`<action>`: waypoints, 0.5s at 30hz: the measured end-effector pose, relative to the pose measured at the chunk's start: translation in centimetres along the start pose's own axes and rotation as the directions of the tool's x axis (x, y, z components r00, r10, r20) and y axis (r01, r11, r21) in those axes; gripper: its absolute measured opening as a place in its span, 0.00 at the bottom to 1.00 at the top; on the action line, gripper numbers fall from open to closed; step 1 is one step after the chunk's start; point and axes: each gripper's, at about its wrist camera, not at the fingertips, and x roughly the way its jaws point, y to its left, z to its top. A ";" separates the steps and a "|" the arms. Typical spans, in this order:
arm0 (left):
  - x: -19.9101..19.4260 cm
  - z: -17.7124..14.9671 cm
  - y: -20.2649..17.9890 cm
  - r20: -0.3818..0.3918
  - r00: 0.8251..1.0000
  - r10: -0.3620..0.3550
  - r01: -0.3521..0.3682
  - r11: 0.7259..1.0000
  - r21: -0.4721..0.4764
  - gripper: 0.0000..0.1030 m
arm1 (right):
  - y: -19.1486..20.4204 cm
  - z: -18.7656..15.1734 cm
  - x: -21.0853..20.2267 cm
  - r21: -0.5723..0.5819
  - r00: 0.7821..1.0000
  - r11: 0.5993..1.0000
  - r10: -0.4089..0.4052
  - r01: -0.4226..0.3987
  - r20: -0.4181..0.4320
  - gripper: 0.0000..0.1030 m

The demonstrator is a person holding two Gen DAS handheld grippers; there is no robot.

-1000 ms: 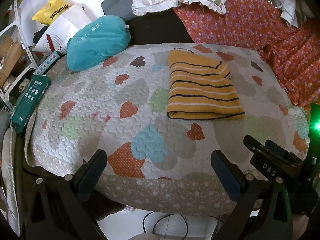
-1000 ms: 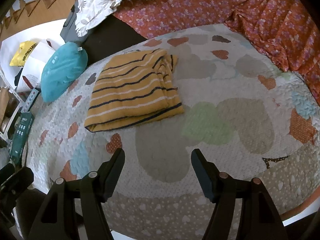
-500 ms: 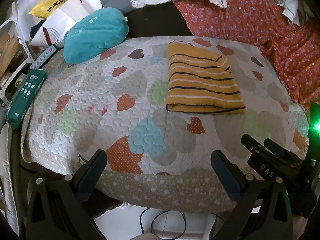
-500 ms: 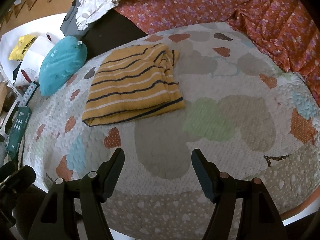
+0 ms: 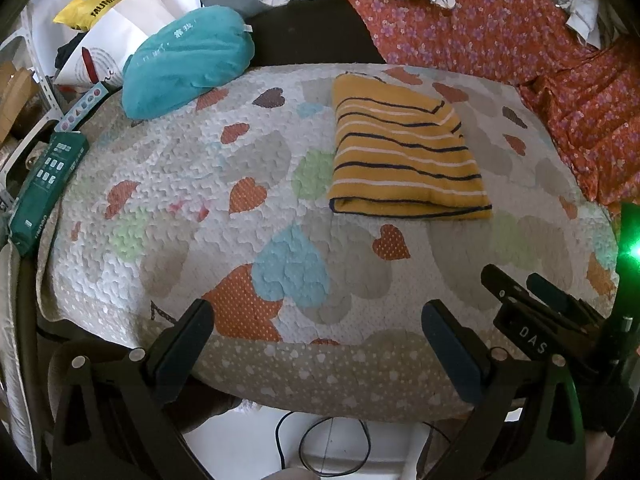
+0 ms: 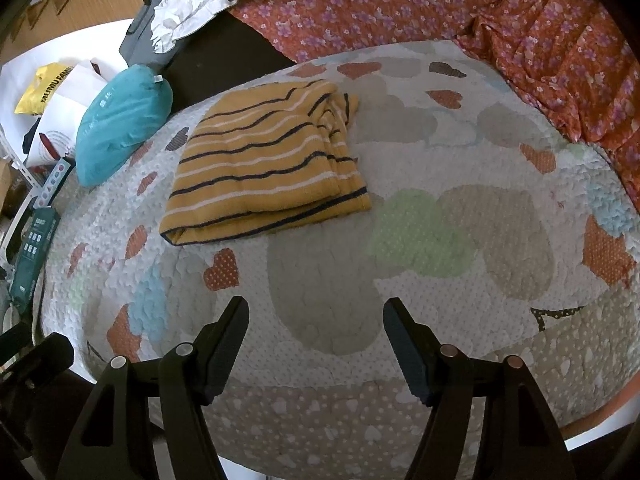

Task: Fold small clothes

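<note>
A yellow garment with dark and white stripes [image 5: 404, 152] lies folded flat on the heart-patterned quilt [image 5: 248, 184]. It also shows in the right wrist view [image 6: 264, 164], left of centre. My left gripper [image 5: 316, 316] is open and empty above the quilt's near edge, well short of the garment. My right gripper [image 6: 316, 320] is open and empty, also over the near edge. The right gripper's body shows at the lower right of the left wrist view [image 5: 536, 312].
A teal pillow [image 5: 188, 60] rests at the quilt's far left corner. A green box [image 5: 44, 188] lies along the left edge. Red floral cloth [image 6: 500, 16] covers the back and right. Bags [image 5: 104, 24] sit beyond the pillow. Cables [image 5: 332, 444] lie on the floor below.
Both grippers have drawn back a little from the quilt and stayed open. The folded garment has not moved.
</note>
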 end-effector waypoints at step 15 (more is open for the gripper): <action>0.9 -0.3 0.4 -0.039 0.999 -0.023 0.022 1.000 -0.020 1.00 | 0.3 -0.3 0.1 -0.011 1.000 1.000 -0.005 0.005 -0.005 0.72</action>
